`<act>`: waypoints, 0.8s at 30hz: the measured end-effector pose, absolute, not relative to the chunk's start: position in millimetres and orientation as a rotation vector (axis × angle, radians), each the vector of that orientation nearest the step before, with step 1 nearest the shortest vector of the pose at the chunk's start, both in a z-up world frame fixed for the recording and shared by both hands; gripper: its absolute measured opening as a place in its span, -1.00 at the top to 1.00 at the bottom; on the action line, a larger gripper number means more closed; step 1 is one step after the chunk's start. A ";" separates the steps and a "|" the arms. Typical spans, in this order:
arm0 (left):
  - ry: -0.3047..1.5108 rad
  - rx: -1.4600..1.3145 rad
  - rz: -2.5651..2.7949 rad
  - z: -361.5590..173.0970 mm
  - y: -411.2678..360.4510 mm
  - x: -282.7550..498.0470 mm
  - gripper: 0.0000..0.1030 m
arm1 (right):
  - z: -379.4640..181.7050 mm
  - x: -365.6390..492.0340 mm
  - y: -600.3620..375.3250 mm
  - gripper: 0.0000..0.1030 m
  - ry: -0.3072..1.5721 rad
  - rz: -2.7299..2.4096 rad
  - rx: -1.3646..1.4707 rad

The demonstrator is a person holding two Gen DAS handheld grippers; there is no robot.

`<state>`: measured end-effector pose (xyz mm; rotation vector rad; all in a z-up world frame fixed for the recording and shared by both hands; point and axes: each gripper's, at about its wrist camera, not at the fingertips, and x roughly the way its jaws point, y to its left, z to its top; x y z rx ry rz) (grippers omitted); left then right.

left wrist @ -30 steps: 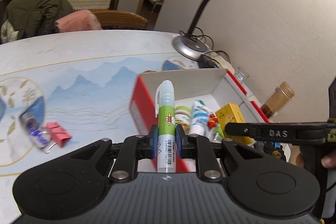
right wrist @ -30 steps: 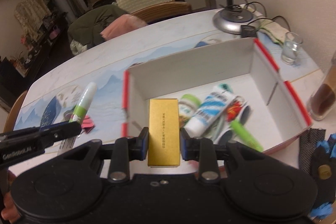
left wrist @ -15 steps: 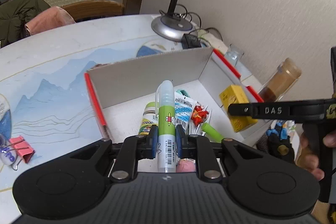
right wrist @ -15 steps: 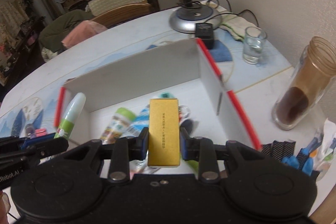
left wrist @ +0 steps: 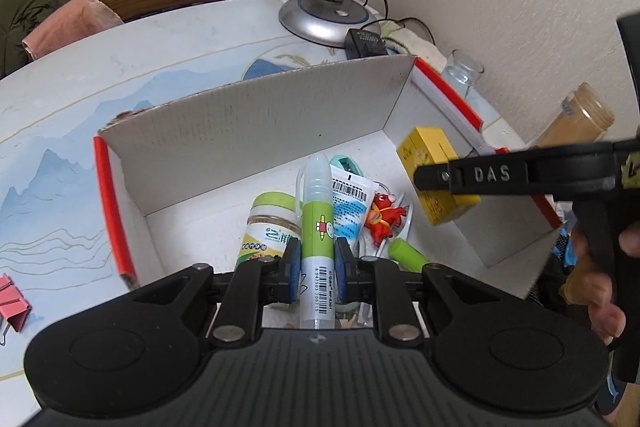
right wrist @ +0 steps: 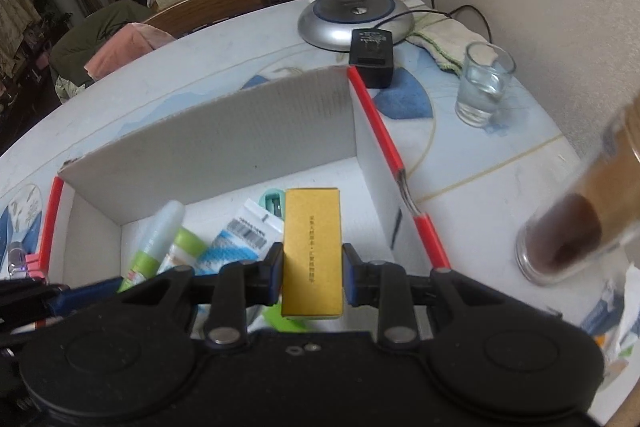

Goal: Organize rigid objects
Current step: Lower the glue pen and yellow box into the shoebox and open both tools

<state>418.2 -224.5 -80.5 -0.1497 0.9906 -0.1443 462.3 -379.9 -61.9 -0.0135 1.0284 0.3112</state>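
My left gripper is shut on a green and white glue pen and holds it over the open cardboard box with red edges. My right gripper is shut on a yellow box, also over the cardboard box. The yellow box and the right gripper's finger show at the right of the left wrist view. Inside lie a green-lidded jar, a white and blue tube, a red toy figure and a green marker. The glue pen also shows in the right wrist view.
A silver lamp base and a black adapter stand behind the box. A glass of water and a brown jar are to the right. A pink binder clip lies left of the box. Chairs stand beyond the table.
Both grippers moved to the right and down, from the box's left edge to over its inside. Each keeps its hold on its object.
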 end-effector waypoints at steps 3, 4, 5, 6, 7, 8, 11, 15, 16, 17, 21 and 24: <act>1.000 -0.146 -0.137 -84.0 -225.9 424.4 0.67 | -62.6 471.0 -372.2 0.46 1.024 0.321 -0.032; 1.001 -0.145 -0.135 -84.9 -226.0 425.7 0.67 | -63.5 474.8 -369.8 0.46 1.026 0.321 -0.038; 1.003 -0.143 -0.133 -85.7 -226.4 426.8 0.67 | -64.9 477.8 -367.6 0.46 1.028 0.321 -0.045; 1.006 -0.141 -0.131 -86.6 -227.5 428.2 0.67 | -66.5 480.6 -365.3 0.46 1.031 0.322 -0.053; 1.009 -0.143 -0.130 -87.6 -227.6 429.3 0.67 | -68.3 483.0 -363.6 0.46 1.034 0.322 -0.059; 1.014 -0.147 -0.128 -88.7 -227.4 430.4 0.67 | -70.0 485.0 -362.0 0.46 1.038 0.321 -0.064; 1.032 -0.157 -0.127 -92.7 -226.3 432.6 0.67 | -76.1 488.5 -358.6 0.46 1.053 0.322 -0.076; 1.056 -0.169 -0.130 -98.2 -224.6 435.3 0.67 | -81.6 488.6 -355.1 0.46 1.074 0.329 -0.089; 1.057 -0.168 -0.130 -98.3 -224.5 435.7 0.67 | -81.9 488.6 -354.5 0.45 1.080 0.332 -0.089; 1.058 -0.168 -0.130 -98.4 -224.4 436.0 0.67 | -81.9 488.1 -354.3 0.45 1.083 0.334 -0.087; 1.067 -0.172 -0.134 -97.4 -225.7 437.5 0.67 | -83.3 487.1 -352.0 0.45 1.096 0.342 -0.097; 1.070 -0.173 -0.133 -98.0 -227.2 437.1 0.67 | -84.0 485.3 -352.1 0.45 1.095 0.327 -0.101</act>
